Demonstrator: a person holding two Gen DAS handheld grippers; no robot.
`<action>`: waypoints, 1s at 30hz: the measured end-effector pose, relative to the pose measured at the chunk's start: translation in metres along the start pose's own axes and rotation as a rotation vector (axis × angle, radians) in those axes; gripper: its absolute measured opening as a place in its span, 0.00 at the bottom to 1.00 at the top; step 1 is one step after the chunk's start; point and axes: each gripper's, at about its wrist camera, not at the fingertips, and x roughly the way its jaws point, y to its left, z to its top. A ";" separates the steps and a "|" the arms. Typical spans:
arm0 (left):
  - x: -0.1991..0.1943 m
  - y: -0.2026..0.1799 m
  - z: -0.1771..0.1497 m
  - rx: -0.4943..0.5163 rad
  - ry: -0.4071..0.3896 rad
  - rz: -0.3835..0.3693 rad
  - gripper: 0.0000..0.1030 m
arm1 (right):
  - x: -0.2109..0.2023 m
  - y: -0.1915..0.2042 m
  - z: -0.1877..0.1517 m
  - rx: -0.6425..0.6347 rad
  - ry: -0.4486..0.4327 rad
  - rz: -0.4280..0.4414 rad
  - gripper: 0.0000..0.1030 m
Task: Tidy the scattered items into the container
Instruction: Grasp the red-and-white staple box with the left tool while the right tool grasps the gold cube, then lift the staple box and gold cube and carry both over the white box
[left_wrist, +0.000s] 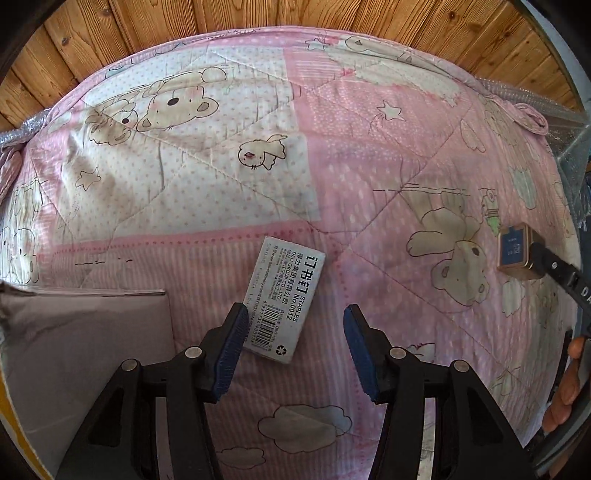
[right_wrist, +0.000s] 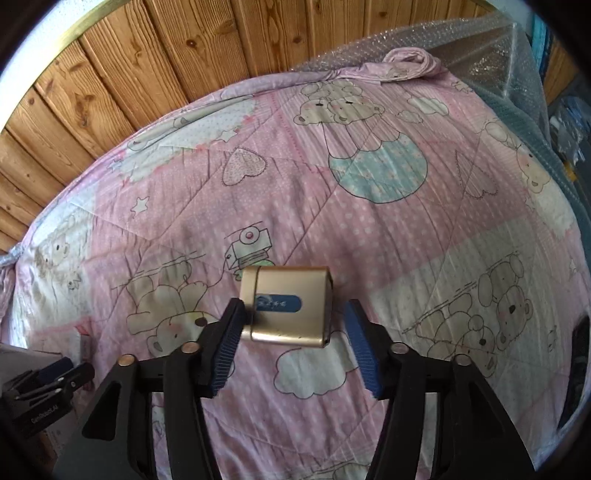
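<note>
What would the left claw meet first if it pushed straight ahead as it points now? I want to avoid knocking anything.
Most likely the staples box: it lies on the pink quilt between the open left claw fingers, nearer one finger. Height above the quilt is unclear.

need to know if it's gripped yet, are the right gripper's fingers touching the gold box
Cannot tell. In the right wrist view the gold box sits between the right gripper's open fingers; the left pad overlaps its edge, with a gap on the right.
</note>
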 end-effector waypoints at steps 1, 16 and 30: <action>0.004 0.000 0.001 0.001 -0.001 0.012 0.60 | 0.003 -0.001 0.003 0.005 0.002 0.006 0.62; 0.014 0.014 -0.009 -0.036 -0.029 -0.097 0.15 | 0.016 -0.009 0.013 0.080 0.006 0.129 0.61; -0.007 0.004 -0.021 -0.035 -0.049 -0.188 0.15 | 0.005 -0.031 0.005 0.138 -0.028 0.182 0.40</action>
